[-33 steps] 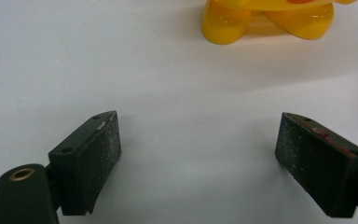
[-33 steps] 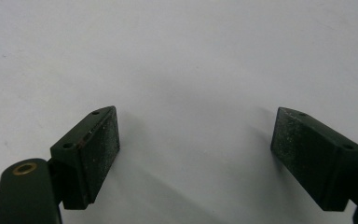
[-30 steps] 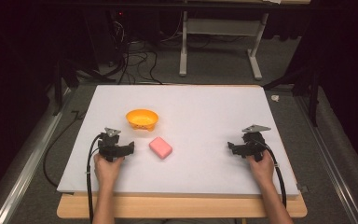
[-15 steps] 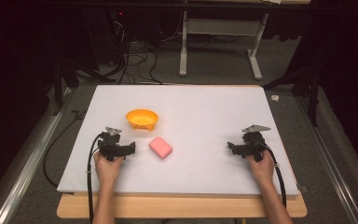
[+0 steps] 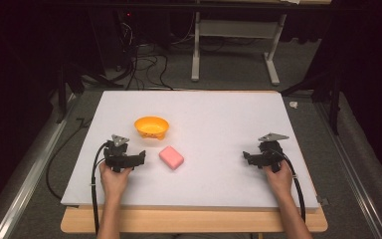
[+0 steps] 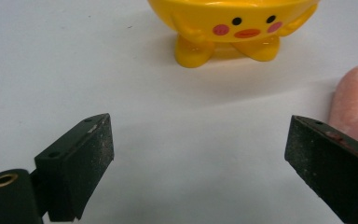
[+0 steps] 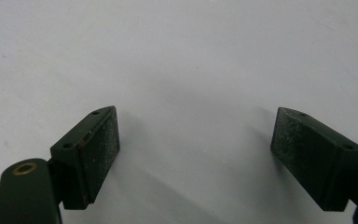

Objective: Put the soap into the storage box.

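Left gripper [image 5: 125, 160]: lower left of the high view, resting on the white table top [image 5: 219, 119] in the person's left hand [image 5: 113, 180]. Its jaws stand wide apart with nothing between them; in the left gripper view [image 6: 200, 158] only bare white surface lies in the gap.

Right gripper [image 5: 261, 158]: lower right of the high view, held in the right hand [image 5: 280, 180], well apart from the two objects. Jaws spread wide as well, gripping nothing (the right gripper view [image 7: 196, 149] has plain table between the pads).

Pink soap bar [image 5: 171, 157]: left of centre in the high view, lying flat on the table just beside the left gripper, on its inner side. In the left gripper view its rounded end [image 6: 354, 105] sits at the right edge of the frame, just beyond the right-hand jaw; whether they touch I cannot tell.

Yellow duck-faced bowl [image 5: 151, 127]: above and slightly left of the soap in the high view, near it but not touching. It stands upright on two stubby feet; the left gripper view [image 6: 233, 23] has it at top centre, with black eyes, pink cheeks and an orange beak facing the camera.

Cables [image 5: 95, 184]: black, trailing from each gripper back along the forearms to the bottom of the frame.
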A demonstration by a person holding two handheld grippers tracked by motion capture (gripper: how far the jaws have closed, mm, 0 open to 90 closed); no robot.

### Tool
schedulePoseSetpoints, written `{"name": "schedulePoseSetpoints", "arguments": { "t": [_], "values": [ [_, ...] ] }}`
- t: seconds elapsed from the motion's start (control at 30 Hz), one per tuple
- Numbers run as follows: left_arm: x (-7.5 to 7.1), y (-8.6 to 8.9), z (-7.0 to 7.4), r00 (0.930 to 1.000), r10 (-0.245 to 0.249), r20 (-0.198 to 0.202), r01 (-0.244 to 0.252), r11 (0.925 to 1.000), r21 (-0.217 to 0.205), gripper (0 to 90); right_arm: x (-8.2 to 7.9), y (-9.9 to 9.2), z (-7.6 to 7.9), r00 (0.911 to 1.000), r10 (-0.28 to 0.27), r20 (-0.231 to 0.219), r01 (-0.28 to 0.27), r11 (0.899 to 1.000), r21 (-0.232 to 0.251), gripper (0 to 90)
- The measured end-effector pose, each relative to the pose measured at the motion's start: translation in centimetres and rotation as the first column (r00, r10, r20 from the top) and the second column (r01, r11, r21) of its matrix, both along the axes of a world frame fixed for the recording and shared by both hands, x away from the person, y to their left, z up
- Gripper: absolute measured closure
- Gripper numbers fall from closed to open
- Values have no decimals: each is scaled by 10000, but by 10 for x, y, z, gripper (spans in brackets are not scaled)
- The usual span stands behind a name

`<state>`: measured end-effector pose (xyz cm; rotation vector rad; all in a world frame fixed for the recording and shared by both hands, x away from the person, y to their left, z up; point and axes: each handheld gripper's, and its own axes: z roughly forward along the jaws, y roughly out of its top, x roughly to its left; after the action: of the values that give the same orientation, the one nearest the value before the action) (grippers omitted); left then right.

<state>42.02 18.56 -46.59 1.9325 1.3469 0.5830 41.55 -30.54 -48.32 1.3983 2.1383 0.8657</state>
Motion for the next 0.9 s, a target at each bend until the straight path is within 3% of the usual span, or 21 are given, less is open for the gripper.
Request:
{"name": "schedulePoseSetpoints", "arguments": {
  "t": [0.57,0.9],
  "values": [
    [-16,-7,18,9958,-729,554,756,9959,-494,70,0,0,0,10000,-1,3,1,10000,-3,158],
    [-24,-19,26,9881,-1218,943,1289,9890,-728,44,0,0,0,10000,-9,-10,9,10000,7,159]
  ]
}}
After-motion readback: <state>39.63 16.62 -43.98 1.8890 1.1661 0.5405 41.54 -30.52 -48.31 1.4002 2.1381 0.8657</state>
